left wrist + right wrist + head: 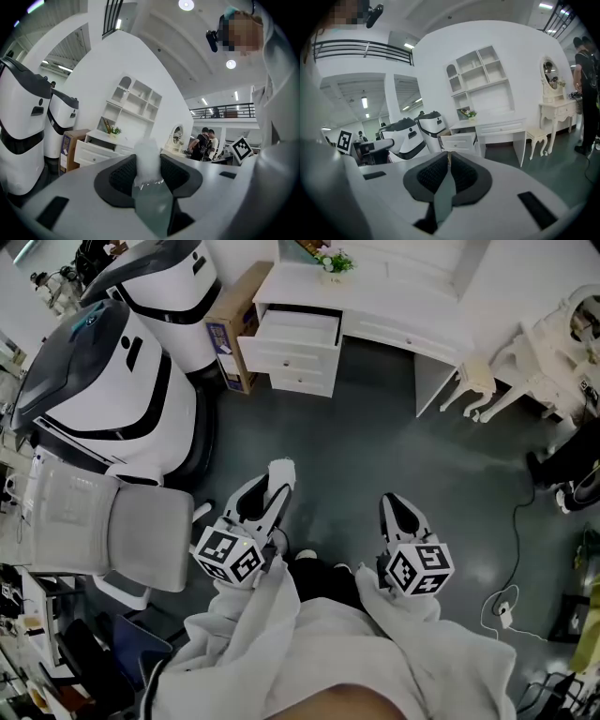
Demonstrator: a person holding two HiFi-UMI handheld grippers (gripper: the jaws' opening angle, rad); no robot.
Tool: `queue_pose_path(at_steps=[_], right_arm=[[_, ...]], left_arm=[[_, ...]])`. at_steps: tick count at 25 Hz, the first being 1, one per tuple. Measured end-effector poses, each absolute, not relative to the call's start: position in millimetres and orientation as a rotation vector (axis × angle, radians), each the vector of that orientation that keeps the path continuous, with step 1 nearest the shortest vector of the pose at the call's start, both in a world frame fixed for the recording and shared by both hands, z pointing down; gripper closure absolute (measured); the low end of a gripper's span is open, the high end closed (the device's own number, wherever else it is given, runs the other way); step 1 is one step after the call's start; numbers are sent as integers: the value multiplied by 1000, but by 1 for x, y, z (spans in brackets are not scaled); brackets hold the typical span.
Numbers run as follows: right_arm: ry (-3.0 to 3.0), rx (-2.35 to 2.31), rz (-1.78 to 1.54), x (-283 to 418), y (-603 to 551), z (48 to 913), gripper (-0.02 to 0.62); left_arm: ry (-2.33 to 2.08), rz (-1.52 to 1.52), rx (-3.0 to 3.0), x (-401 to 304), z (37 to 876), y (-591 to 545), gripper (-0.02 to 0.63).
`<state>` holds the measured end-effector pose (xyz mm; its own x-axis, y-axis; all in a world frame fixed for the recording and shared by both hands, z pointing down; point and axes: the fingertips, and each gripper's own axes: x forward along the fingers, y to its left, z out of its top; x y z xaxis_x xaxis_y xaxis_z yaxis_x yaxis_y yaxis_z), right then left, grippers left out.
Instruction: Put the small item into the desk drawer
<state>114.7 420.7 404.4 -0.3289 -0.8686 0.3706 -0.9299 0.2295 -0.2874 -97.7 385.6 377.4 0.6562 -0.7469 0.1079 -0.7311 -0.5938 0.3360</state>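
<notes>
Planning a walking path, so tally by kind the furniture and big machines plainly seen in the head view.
White-and-black machines: 2
White desk: 1
White stool: 1
White dressing table: 1
Grey office chair: 1
Total: 6

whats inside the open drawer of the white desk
From the head view the open drawer shows only a bare white bottom, with nothing lying in it. Its rear part is covered by the desk top. Tiny things would not show from this far.
</notes>
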Motion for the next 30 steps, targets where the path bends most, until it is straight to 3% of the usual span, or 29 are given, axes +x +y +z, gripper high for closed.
queue_pose_path(at_steps=[14,30], right_arm=[[-2307,1739,807,84,434,435,551],[-2376,1600,815,83,287,436,551]], left_arm=[[-1143,5,2477,-127,408,397,437],[-1229,-16,2430,-126,407,270,437]])
